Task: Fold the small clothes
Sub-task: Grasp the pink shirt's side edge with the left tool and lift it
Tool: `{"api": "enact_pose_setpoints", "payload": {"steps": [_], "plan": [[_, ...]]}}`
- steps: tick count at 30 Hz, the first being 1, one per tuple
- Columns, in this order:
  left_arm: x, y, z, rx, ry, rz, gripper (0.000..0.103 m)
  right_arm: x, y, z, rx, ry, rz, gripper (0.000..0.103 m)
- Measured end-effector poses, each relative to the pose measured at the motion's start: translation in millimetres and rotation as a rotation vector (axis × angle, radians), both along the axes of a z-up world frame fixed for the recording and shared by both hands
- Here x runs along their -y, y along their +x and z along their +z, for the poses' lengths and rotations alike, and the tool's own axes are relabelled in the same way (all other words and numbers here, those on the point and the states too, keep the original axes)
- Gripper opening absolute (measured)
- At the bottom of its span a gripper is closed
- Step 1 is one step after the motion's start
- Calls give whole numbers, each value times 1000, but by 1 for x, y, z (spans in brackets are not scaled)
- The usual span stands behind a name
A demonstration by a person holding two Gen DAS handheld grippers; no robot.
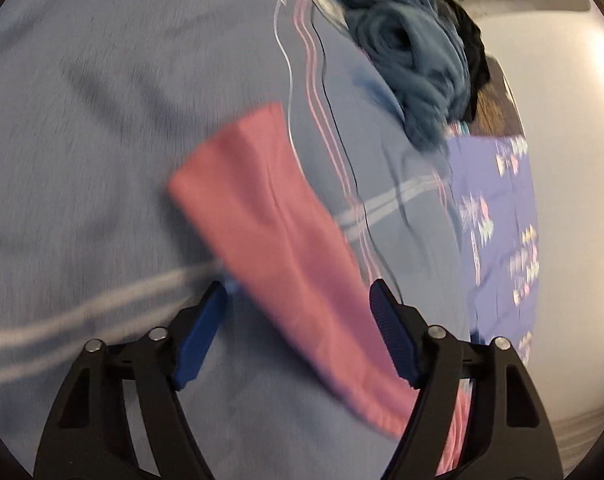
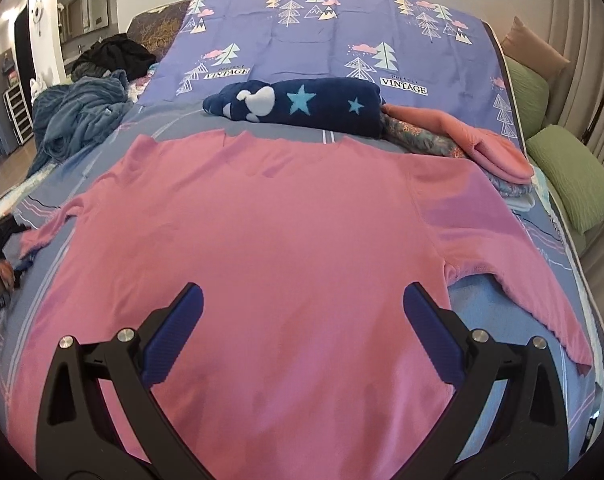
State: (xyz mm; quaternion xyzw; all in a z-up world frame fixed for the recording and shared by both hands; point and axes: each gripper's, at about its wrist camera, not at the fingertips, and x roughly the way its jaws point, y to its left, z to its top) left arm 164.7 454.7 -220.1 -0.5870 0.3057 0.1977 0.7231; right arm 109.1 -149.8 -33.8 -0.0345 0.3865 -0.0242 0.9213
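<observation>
Pink fabric filled the left wrist view: the long sleeve [image 1: 262, 216] of a pink knit top ran between the wide-open, empty jaws of the left gripper [image 1: 298, 300] over a grey-blue striped bedsheet [image 1: 82, 140], the picture blurred. From the right wrist, the pink knit top [image 2: 262, 240] lay flat on that sheet, the right gripper [image 2: 302, 304] spread wide above it, holding nothing.

Through my left wrist camera, motion blur smeared the pink sleeve [image 1: 270, 232], and its near end vanished behind the right finger of my left gripper [image 1: 298, 304]. On my right wrist camera, the pink shirt [image 2: 262, 240] ran below the frame beneath my right gripper [image 2: 302, 308], hiding its hem. Beyond the shirt, the dark clothes [image 2: 114, 54] were too small to identify.
</observation>
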Motion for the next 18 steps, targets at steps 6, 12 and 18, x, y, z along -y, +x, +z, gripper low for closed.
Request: {"api": "enact_pose_setpoints", "payload": {"steps": [6, 12, 18], "plan": [[-6, 10, 52, 153, 75, -12, 1, 5, 3, -1, 2, -22, -3, 101], [99, 42, 198, 397, 399, -313, 1, 15, 8, 5, 13, 7, -17, 101], [285, 57, 257, 557, 588, -794, 1, 27, 0, 8, 39, 7, -49, 101]]}}
